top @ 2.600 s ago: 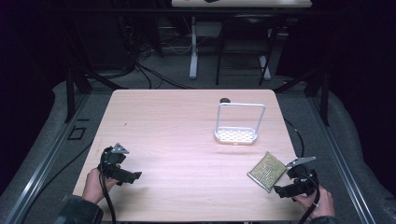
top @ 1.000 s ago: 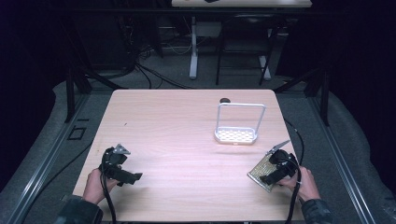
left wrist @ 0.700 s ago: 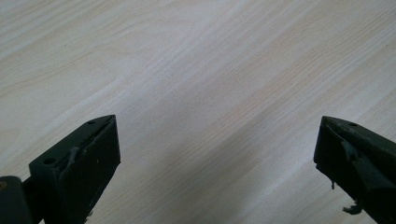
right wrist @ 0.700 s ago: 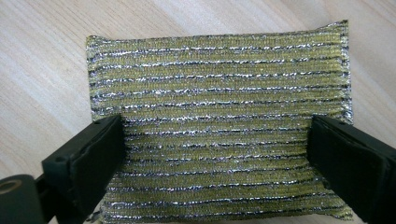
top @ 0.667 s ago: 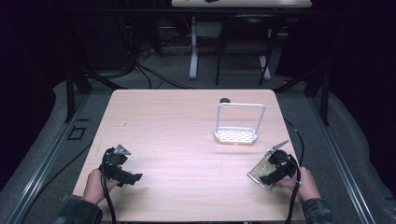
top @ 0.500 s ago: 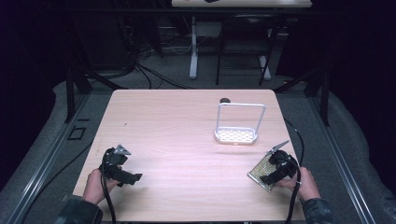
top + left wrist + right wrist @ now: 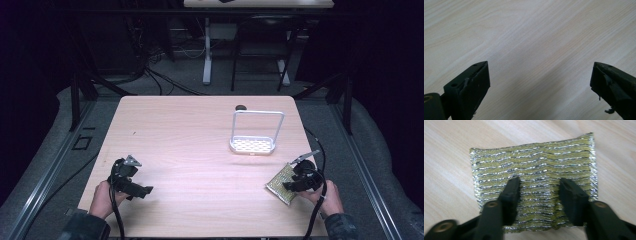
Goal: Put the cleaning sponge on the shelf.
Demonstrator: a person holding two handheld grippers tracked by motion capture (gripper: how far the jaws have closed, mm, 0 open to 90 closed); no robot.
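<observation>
pinching ribbed gold-silver scouring pad (image 7: 534,185) — right hand-held gripper (image 7: 539,192), pale woodgrain table (image 7: 446,170)

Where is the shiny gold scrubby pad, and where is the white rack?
Shiny gold-and-silver scouring pad (image 7: 534,165): right gripper view, its upper middle.
White wire-handled perforated rack (image 7: 252,145): high view, its perforated base.

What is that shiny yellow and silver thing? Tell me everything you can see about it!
It looks like a scrubbing pad, a flat rectangle knitted from glittery gold and silver threads in wavy stripes. It lies on the pale wooden table near the front right corner, turned at an angle. The right claw has just been closing on it: its two black jaws press into the pad's near half, bunching the weave between them.
</observation>
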